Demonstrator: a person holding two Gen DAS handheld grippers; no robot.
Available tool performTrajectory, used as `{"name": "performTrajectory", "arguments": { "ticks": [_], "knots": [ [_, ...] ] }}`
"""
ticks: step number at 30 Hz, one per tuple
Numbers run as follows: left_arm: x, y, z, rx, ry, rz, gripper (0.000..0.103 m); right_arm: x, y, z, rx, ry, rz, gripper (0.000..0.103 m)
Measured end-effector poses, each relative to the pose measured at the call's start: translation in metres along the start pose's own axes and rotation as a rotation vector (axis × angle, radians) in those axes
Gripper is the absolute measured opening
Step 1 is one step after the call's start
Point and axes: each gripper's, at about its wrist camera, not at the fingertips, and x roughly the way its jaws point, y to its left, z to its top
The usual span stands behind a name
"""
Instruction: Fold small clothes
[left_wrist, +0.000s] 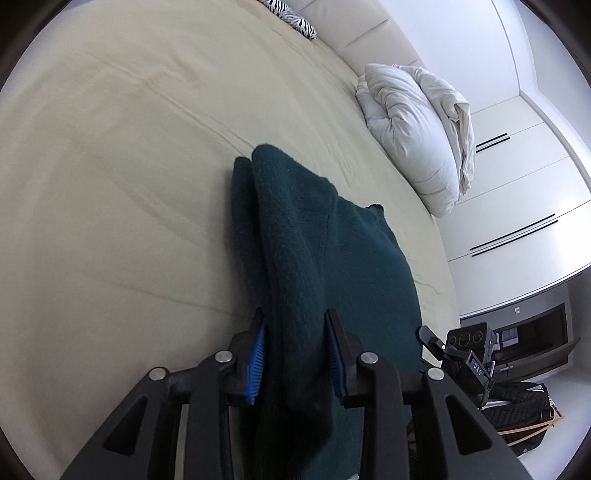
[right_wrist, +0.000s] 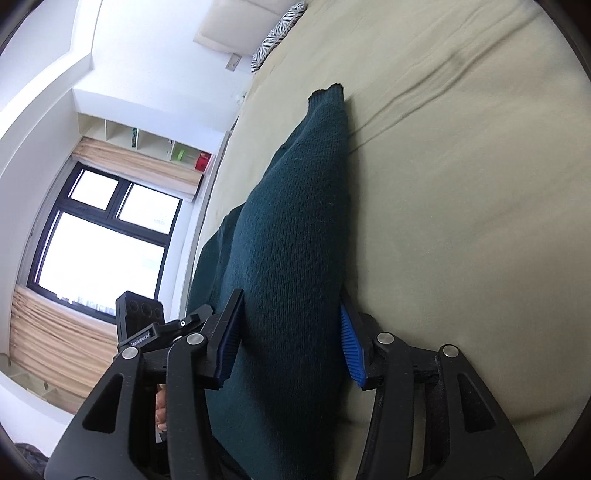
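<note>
A dark green knitted garment (left_wrist: 314, 258) lies bunched on the beige bed sheet (left_wrist: 129, 166). My left gripper (left_wrist: 295, 354) has its blue-padded jaws on either side of a thick fold of it, closed on the cloth. In the right wrist view the same garment (right_wrist: 295, 229) runs up between the jaws of my right gripper (right_wrist: 291, 339), which also grips a thick fold. The right gripper (left_wrist: 454, 354) shows at the right edge of the garment in the left wrist view, and the left gripper (right_wrist: 147, 332) shows at the left in the right wrist view.
A white rolled duvet (left_wrist: 417, 129) lies on the bed's far right side. A zebra-print pillow (left_wrist: 291, 18) sits at the headboard. White wardrobe doors (left_wrist: 517, 184) stand beyond the bed. A window (right_wrist: 99, 236) and shelves (right_wrist: 147, 144) are left of the bed. A dark bag (left_wrist: 517, 406) lies on the floor.
</note>
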Motion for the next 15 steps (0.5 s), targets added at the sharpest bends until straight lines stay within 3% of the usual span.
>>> {"name": "performTrajectory", "arguments": {
  "ticks": [4, 10, 15],
  "knots": [
    [-0.021, -0.007, -0.012, 0.046, -0.049, 0.028, 0.031, -0.029, 0.0, -0.014, 0.021, -0.046, -0.016, 0.046],
    [-0.035, -0.026, -0.03, 0.139, -0.095, 0.091, 0.034, -0.05, 0.018, -0.025, -0.025, -0.108, -0.13, 0.05],
    [-0.05, -0.047, -0.043, 0.232, -0.157, 0.14, 0.04, -0.053, 0.056, -0.036, -0.163, -0.129, -0.26, 0.05]
  ]
}}
